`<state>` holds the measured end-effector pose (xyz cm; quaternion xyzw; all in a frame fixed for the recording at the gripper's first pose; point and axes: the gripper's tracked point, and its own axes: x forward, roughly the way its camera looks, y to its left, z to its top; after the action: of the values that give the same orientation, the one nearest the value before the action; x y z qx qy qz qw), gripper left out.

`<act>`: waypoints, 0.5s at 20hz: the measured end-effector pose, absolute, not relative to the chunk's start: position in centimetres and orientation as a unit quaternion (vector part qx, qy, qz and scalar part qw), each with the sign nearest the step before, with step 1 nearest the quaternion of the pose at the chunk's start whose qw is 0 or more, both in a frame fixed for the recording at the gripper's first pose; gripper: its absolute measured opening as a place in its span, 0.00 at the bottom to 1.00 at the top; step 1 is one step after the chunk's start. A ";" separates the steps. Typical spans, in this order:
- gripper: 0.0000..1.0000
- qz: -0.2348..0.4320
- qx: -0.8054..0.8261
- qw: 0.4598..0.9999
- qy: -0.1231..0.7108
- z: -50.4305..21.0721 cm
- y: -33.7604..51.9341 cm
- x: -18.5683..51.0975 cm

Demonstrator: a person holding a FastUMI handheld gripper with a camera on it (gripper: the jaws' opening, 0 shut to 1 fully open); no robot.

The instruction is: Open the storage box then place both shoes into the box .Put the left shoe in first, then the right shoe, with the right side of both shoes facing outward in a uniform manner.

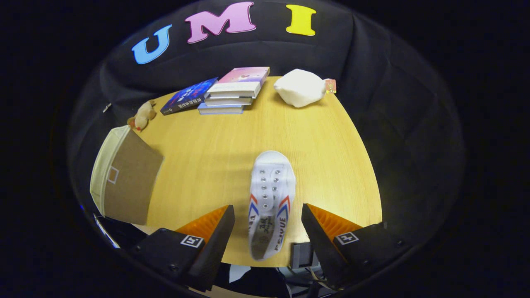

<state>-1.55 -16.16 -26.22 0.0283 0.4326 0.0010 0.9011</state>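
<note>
The gripper [268, 219] hangs with its fingers spread wide, one on either side of the white shoe [271, 198], neither touching it. The shoe lies on the counter [331, 165], toe pointing away; which foot it fits is hard to judge. The storage box [124, 178] stands well left of the shoe. The grasp seems in hand: next, lower and close on the shoe

The gripper [268, 215] is hanging above the table with its jaws standing wide apart. Both fingers [215, 231] are reaching forward and slightly inward, one on each side of the shoe [271, 194], and neither is touching it. The shoe's heel end is lying in the gap between them, its toe pointing away beyond the fingertips.
</note>
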 end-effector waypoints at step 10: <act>0.98 0.005 0.036 0.870 0.492 -33.0 -18.5 -0.7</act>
<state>-0.73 -18.54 -33.01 0.0364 0.4924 0.0048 0.8696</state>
